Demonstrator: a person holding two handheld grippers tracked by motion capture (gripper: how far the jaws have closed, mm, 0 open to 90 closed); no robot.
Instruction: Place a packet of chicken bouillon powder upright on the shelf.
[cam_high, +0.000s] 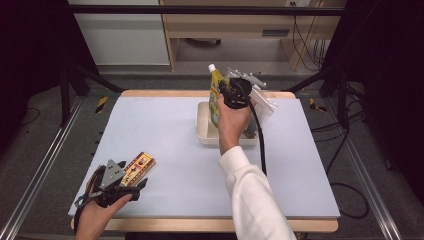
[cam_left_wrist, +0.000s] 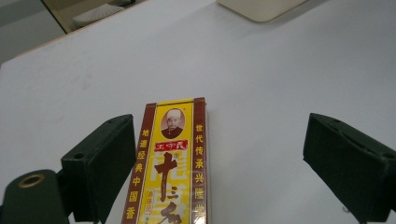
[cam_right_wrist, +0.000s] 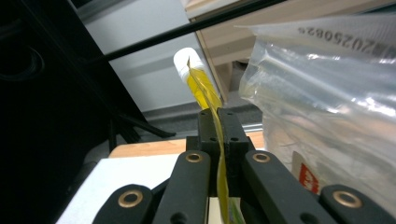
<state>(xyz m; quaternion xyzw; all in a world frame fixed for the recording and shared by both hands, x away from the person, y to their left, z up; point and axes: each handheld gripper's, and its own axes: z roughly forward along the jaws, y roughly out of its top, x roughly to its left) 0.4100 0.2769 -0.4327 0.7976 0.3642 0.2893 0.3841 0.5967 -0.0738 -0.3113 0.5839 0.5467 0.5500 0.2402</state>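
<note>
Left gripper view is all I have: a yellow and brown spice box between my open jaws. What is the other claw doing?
Observer: The right claw is shut on a yellow spouted pouch, held upright above the cream tray.
Operator: Anything else in that tray?
Observer: A clear plastic bag leans up out of its far right side, right beside the pouch.
Operator: And where does my spice box sit on the table?
Observer: The spice box lies flat near the front left corner of the white table, with the left claw open at its near end and the tray well away.
</note>
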